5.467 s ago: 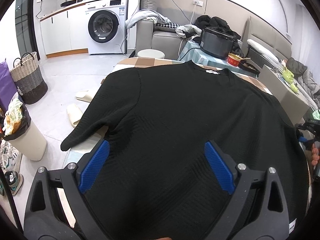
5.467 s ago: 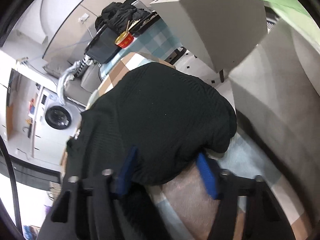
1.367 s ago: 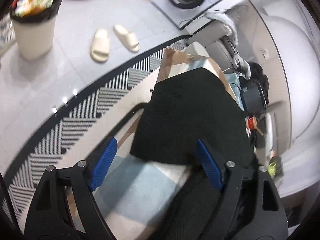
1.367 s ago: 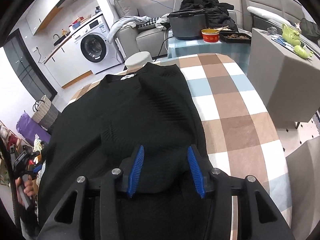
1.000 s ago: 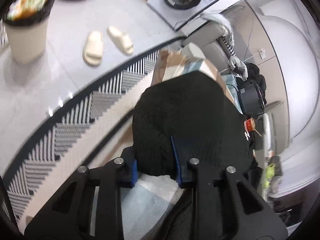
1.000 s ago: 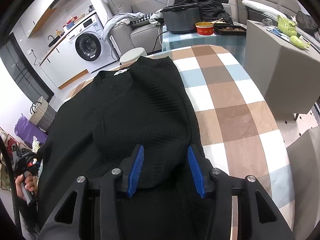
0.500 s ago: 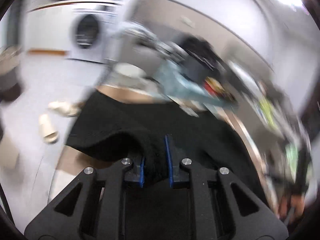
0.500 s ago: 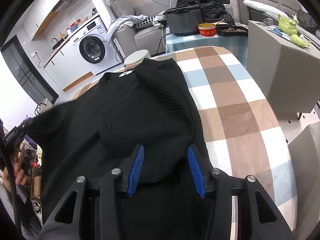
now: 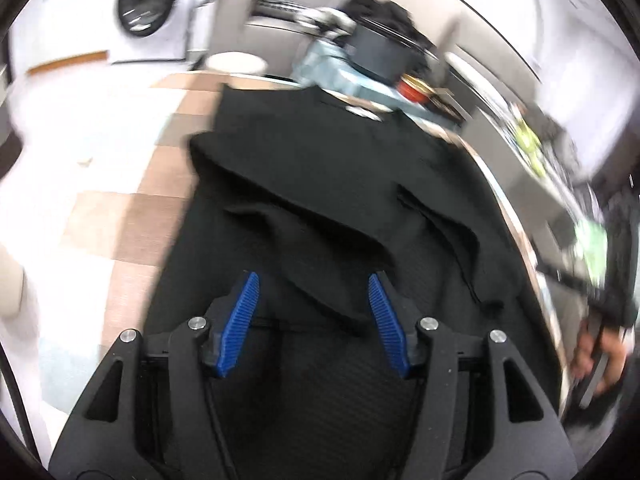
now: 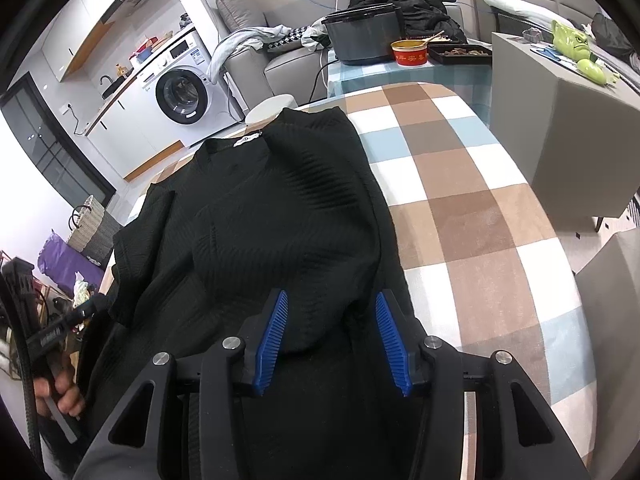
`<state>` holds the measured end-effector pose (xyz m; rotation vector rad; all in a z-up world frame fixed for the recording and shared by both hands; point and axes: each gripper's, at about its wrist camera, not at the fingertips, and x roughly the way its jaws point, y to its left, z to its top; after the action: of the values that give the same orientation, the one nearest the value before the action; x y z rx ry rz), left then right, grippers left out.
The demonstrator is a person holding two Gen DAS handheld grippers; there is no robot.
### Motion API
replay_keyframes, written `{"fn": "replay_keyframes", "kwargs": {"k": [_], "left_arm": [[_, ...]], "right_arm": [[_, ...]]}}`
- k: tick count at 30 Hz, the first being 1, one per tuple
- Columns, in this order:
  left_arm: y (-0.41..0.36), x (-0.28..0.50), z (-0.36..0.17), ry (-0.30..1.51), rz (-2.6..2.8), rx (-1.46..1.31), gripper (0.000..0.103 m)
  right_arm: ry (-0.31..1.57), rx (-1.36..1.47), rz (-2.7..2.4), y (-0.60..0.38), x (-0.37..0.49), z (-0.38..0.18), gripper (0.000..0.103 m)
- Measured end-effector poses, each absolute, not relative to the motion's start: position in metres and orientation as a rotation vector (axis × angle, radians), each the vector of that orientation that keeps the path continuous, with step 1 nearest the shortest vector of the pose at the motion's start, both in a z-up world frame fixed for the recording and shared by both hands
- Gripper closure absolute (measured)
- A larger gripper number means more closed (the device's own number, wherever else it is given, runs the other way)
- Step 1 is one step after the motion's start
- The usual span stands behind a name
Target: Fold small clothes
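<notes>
A black ribbed sweater (image 10: 256,216) lies flat on a table covered with a checked cloth (image 10: 472,216) in brown, white and pale blue, its collar with a small white label at the far end. On the left, its sleeve is folded in across the body. The left gripper (image 9: 314,322) has just been opening its jaws; the blue pads now stand apart with the sleeve end lying loose between them, not pinched. Further right, the other sleeve also lies folded over the front, forming a rounded flap. The right gripper (image 10: 332,338) hangs half-open over that flap's edge, pads clear of the fabric.
</notes>
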<state>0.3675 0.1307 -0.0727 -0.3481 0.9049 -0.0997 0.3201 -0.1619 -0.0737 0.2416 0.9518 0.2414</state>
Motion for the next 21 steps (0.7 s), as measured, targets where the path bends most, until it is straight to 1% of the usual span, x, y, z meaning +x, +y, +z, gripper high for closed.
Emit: {"fn": "replay_keyframes", "kwargs": {"k": [3, 8, 10, 11, 12, 13, 16, 19, 20, 21], "left_arm": [[0.166, 0.381, -0.082, 0.9, -0.055, -0.464, 0.048], [0.187, 0.416, -0.097, 0.889, -0.031, -0.566, 0.048], [0.186, 0.425, -0.104, 0.896, -0.028, -0.582, 0.062], [0.184, 0.432, -0.109, 0.903, -0.025, -0.587, 0.082], [0.18, 0.437, -0.113, 0.919, -0.03, -0.589, 0.096], [0.175, 0.441, -0.116, 0.918, -0.046, -0.587, 0.098], [0.136, 0.443, -0.104, 0.853, -0.157, -0.449, 0.099], [0.08, 0.44, -0.088, 0.871, -0.335, -0.295, 0.096], [0.069, 0.44, -0.087, 0.884, -0.369, -0.27, 0.087], [0.063, 0.44, -0.088, 0.904, -0.385, -0.251, 0.067]], "right_arm": [[0.959, 0.244, 0.248, -0.16, 0.32, -0.077, 0.055], [0.973, 0.254, 0.25, -0.157, 0.321, -0.082, 0.055], [0.981, 0.253, 0.252, -0.155, 0.322, -0.084, 0.055], [0.983, 0.252, 0.251, -0.155, 0.323, -0.085, 0.055], [0.987, 0.252, 0.248, -0.155, 0.323, -0.086, 0.055], [0.989, 0.252, 0.245, -0.155, 0.324, -0.086, 0.055], [0.992, 0.254, 0.236, -0.158, 0.325, -0.087, 0.055], [0.991, 0.251, 0.224, -0.161, 0.328, -0.086, 0.055], [0.989, 0.251, 0.221, -0.162, 0.328, -0.086, 0.055], [0.987, 0.25, 0.217, -0.163, 0.329, -0.085, 0.055]]}}
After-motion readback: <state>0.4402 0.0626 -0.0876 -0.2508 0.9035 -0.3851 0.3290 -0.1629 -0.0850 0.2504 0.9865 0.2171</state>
